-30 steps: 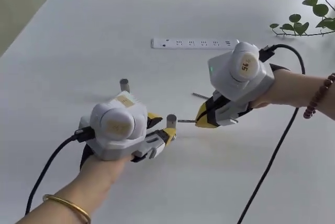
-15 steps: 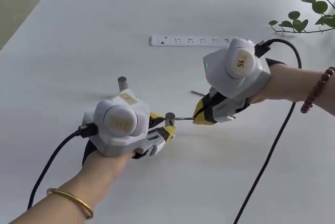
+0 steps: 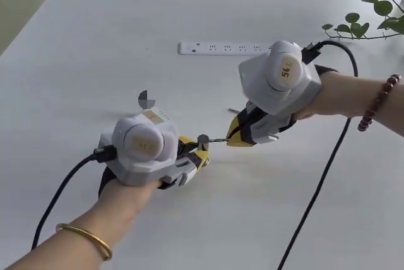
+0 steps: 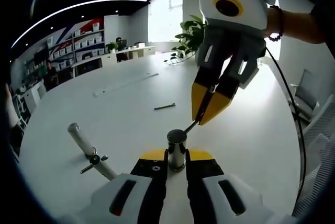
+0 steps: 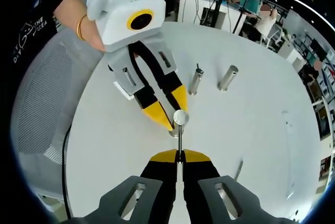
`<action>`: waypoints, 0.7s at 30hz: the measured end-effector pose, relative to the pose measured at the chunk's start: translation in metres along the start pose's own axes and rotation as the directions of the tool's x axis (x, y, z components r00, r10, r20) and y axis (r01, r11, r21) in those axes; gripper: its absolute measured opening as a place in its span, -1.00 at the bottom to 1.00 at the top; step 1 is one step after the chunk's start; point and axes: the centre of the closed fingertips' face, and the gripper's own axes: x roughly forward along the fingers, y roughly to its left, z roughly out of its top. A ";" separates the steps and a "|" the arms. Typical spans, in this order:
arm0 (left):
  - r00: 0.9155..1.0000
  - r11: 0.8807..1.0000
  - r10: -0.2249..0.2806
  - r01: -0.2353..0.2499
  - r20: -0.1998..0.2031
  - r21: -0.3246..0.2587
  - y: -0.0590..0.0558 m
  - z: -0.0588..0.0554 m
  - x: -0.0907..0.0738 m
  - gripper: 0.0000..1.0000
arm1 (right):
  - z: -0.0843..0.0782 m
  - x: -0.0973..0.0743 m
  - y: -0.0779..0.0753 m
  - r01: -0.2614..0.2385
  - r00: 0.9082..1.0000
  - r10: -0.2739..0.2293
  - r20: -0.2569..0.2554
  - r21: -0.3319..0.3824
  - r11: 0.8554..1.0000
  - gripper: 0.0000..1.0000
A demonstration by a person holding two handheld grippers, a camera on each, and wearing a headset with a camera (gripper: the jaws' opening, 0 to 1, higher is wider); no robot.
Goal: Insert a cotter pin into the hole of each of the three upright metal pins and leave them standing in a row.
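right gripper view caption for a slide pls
Right gripper points a cotter pin at the upright metal pin gripped by the left gripper.

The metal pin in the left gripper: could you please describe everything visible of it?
The metal pin is a short, smooth grey steel-looking cylinder with a flat round top. It stands upright, clamped between the left gripper's yellow-tipped jaws. The cotter pin, held by the right gripper, meets its side just below the top.

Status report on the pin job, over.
Left tongs shut on upright silver metal pin. Right tongs shut on thin steel cotter pin, tip at that pin. Nothing in between.
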 end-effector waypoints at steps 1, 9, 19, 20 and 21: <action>1.000 1.000 -0.002 0.002 -0.001 -0.004 0.000 -0.001 0.001 -0.77 | 0.001 0.001 0.000 -0.001 1.000 0.001 -0.002 -0.006 1.000 -1.00; 1.000 1.000 -0.003 0.003 -0.005 -0.028 0.000 -0.004 0.004 -0.77 | 0.004 0.003 0.000 -0.006 1.000 0.006 -0.009 -0.018 1.000 -1.00; 1.000 0.997 -0.004 0.003 -0.001 -0.071 0.000 -0.006 0.006 -0.77 | 0.011 0.004 0.002 -0.006 1.000 0.006 0.005 0.013 1.000 -1.00; 1.000 0.997 -0.004 0.004 0.000 -0.076 0.000 -0.006 0.006 -0.77 | 0.012 0.005 0.001 -0.006 1.000 0.006 0.007 0.015 1.000 -1.00; 1.000 0.997 -0.004 0.004 0.000 -0.082 0.000 -0.006 0.007 -0.77 | 0.012 0.005 0.001 -0.004 1.000 0.004 0.004 0.022 1.000 -1.00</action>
